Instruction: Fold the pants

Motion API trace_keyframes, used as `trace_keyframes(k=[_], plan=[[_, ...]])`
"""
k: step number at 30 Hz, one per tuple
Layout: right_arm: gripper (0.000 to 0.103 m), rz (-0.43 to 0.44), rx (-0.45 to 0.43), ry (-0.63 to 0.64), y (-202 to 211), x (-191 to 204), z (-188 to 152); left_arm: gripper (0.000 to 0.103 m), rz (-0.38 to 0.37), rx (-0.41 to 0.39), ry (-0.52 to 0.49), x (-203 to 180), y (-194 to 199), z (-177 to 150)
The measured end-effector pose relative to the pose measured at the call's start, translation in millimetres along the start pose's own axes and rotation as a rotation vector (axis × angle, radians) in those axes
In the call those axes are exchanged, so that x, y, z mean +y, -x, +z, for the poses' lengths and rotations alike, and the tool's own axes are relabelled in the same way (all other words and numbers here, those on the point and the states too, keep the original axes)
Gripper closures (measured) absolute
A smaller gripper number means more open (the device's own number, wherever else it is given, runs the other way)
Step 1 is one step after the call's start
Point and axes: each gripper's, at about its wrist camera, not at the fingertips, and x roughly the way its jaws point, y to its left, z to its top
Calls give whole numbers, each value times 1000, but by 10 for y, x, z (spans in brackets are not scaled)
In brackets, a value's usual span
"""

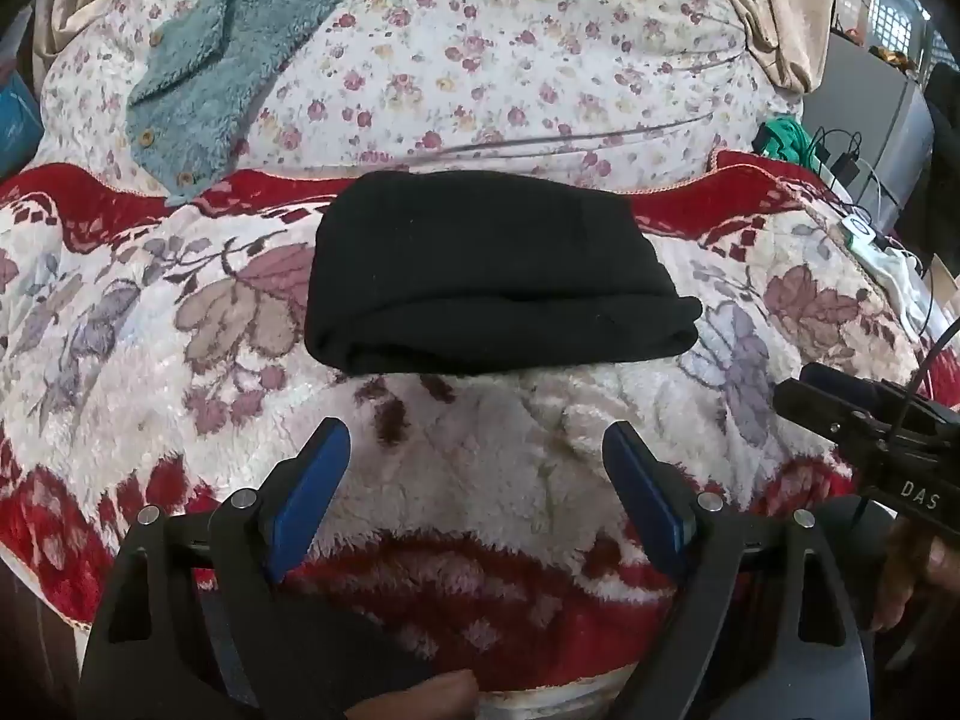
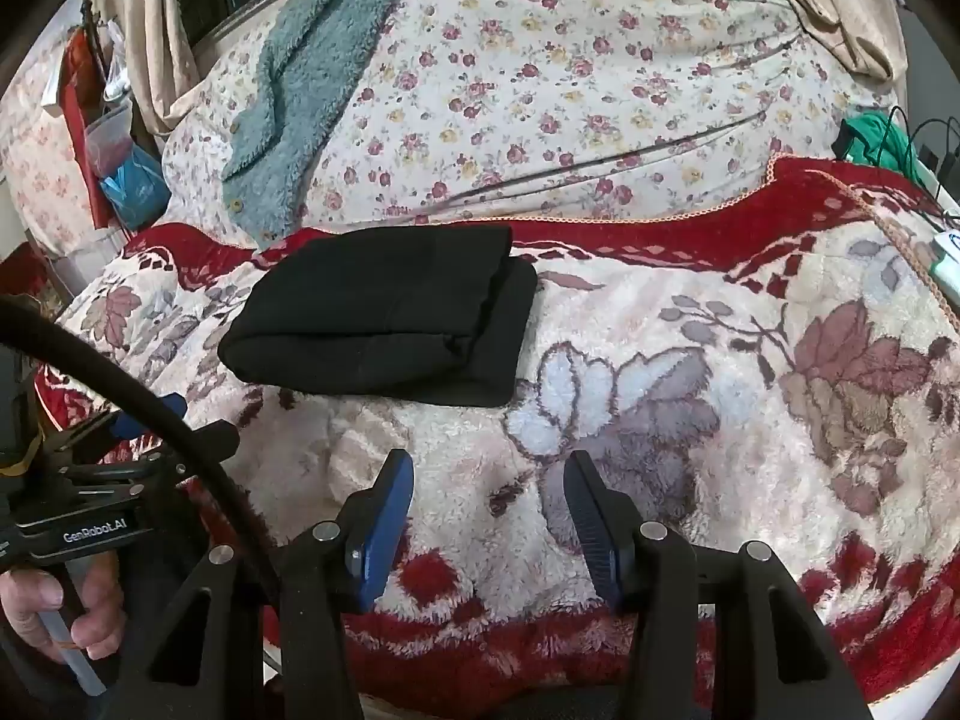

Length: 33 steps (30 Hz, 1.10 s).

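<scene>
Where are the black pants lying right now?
The folded black pants lie on the plush flowered blanket near its red far border, ahead of both open grippers, touched by neither.

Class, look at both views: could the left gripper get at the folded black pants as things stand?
Probably yes. The left gripper is open and empty, and only bare blanket lies between it and the pants.

One folded black pants (image 1: 492, 276), one teal fleece garment (image 1: 240, 42), two blankets, two grippers.
</scene>
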Motion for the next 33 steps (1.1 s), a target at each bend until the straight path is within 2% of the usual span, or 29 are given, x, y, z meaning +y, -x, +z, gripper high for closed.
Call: trace_keyframes(k=[33], plan=[[53,5,-4,-4,-6,-6,-5,16,-17,30,17,0,-66,-17]])
